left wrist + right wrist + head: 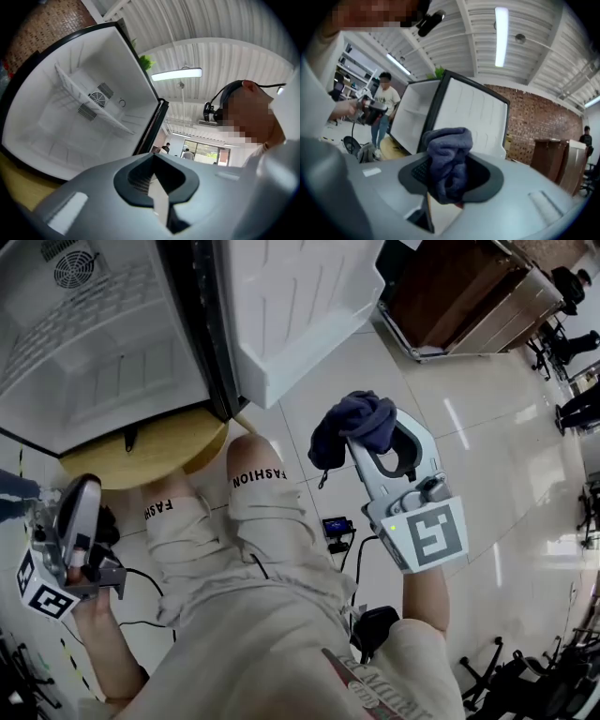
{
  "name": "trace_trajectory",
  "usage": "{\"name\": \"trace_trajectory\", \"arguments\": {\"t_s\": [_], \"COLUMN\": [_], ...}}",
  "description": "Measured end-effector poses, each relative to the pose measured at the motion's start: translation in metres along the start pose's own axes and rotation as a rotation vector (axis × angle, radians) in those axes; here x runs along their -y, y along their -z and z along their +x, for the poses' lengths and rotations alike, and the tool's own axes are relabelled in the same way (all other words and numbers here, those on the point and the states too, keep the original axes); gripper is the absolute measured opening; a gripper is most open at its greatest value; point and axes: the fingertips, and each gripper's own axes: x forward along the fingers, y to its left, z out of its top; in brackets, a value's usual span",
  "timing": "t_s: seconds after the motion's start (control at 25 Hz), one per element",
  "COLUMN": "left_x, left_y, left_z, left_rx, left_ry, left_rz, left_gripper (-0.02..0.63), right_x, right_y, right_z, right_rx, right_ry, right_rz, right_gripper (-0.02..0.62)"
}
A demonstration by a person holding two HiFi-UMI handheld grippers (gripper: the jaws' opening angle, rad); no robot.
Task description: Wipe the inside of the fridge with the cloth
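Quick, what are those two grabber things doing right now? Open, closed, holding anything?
Left gripper: closed, nothing between its jaws.
Right gripper: closed on the dark blue cloth.

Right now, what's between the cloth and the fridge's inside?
In the head view, only a corner of the open door and bare floor tile lie between the cloth and the fridge interior.

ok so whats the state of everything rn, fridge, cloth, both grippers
fridge: open, nothing visible inside but a wire shelf
fridge door: swung wide open
cloth: bunched up, clamped in the right gripper, outside the fridge
right gripper: shut on the cloth
left gripper: shut, empty
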Motion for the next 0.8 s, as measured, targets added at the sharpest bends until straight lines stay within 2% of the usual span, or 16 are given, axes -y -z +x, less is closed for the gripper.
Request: {"name": "trace_trajectory", "arguments": {"t_s": [0.12, 0.28, 0.36, 0.48, 0.6, 0.68, 0.8], "left_x": [0.021, 0.021, 0.016, -0.006, -0.021, -0.018, -0.003], "left_y": [-0.001, 0.010, 0.023, 0.037, 0.027, 0.011, -0.016], "left_z": [-0.004, -0.009, -0.016, -0.039, -0.051, -0.038, -0.011], "left_rx": [-0.018, -0.069, -0.098, -0.104, -0.069, -0.048, 0.002], "left_ry": [0.065, -0.017, -0.067, -0.146, -0.202, -0.195, -0.125], "left_rz": [0.059, 0.198, 0.230, 0.171, 0.118, 0.138, 0.159], "left_gripper": [0.003, 0.005, 0.005, 0.005, 0.005, 0.005, 0.005], "right_x": [-0.031, -0.058, -0.074, -0.094, -0.099, -0.091, -0.092], "right_y": [-0.031, -0.048, -0.055, -0.065, -0.074, -0.083, -0.099], "right_z": [-0.007, -0.009, -0.010, -0.007, -0.003, 0.002, 0.020], "right_rx": [0.065, 0.123, 0.126, 0.128, 0.123, 0.121, 0.087], "right_ry": [-0.077, -0.178, -0.217, -0.244, -0.245, -0.241, -0.289], "right_rz": [0.060, 0.236, 0.228, 0.173, 0.173, 0.153, 0.128], "right_gripper": [0.147, 0.150, 0.152, 0.152, 0.152, 0.153, 0.153]}}
